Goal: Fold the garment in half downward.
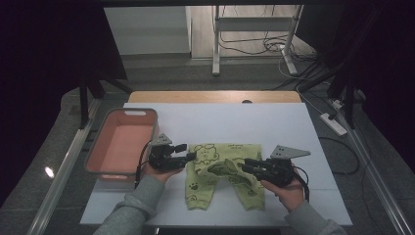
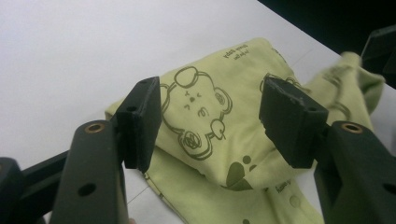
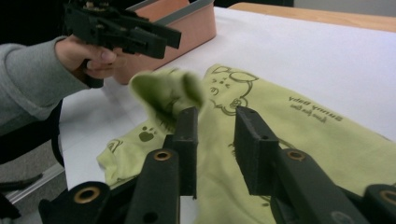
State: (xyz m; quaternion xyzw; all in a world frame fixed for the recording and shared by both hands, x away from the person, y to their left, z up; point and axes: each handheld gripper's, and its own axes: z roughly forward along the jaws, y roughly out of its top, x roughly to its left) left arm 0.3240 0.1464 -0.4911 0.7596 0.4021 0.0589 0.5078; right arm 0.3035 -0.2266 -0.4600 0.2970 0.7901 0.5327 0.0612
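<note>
White table [image 1: 293, 122] is carrying green pants [image 1: 220, 171], lying flat beside the pink bin [image 1: 122, 142]. Left gripper [image 2: 210, 123] is hovering, jaws wide apart, over the bear print. Right gripper [image 3: 215, 149] is standing partly open; whether the blurred raised fold is touching it is unclear. Surroundings are staying dark.

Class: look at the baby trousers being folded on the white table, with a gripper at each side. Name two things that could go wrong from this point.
1. The folded-over leg flap stands loosely by the right gripper, whose jaws are apart with nothing pressed between them; the flap may flop back and undo the fold.
2. The left gripper hovers open over the green trousers; closing there could bunch the waistband and wrinkle the cloth.
</note>
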